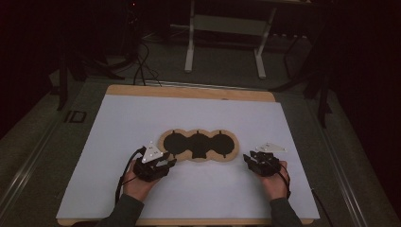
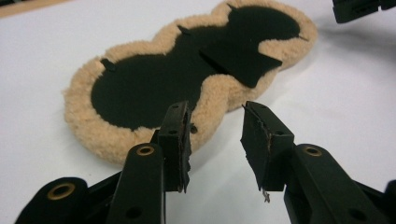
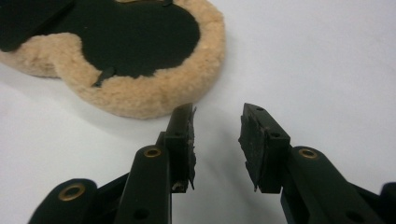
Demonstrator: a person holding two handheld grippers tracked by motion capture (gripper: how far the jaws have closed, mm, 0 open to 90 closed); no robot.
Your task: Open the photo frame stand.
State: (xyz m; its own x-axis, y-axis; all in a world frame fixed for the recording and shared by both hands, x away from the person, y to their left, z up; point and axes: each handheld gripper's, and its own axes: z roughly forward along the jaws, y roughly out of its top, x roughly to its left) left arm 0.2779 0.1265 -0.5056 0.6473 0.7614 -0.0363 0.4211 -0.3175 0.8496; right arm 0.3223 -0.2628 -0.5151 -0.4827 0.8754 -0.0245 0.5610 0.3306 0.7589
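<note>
Apparently untouched, fleece pad [image 1: 199,145] between left gripper [image 1: 166,162], right gripper [image 1: 248,161]

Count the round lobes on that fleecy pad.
3: the fleecy pad has a left lobe near the left tool, a middle lobe, and a right lobe.

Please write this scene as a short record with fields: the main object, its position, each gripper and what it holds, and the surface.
object: fleece pad, tan woolly rim, black three-lobed middle
position: flat on the white sheet, between the two grippers
left gripper: jaws apart, nothing between them, tips just short of the pad's near left edge
right gripper: jaws apart, nothing between them, beside the pad's right lobe, not touching
surface: white sheet over a wooden board
</note>
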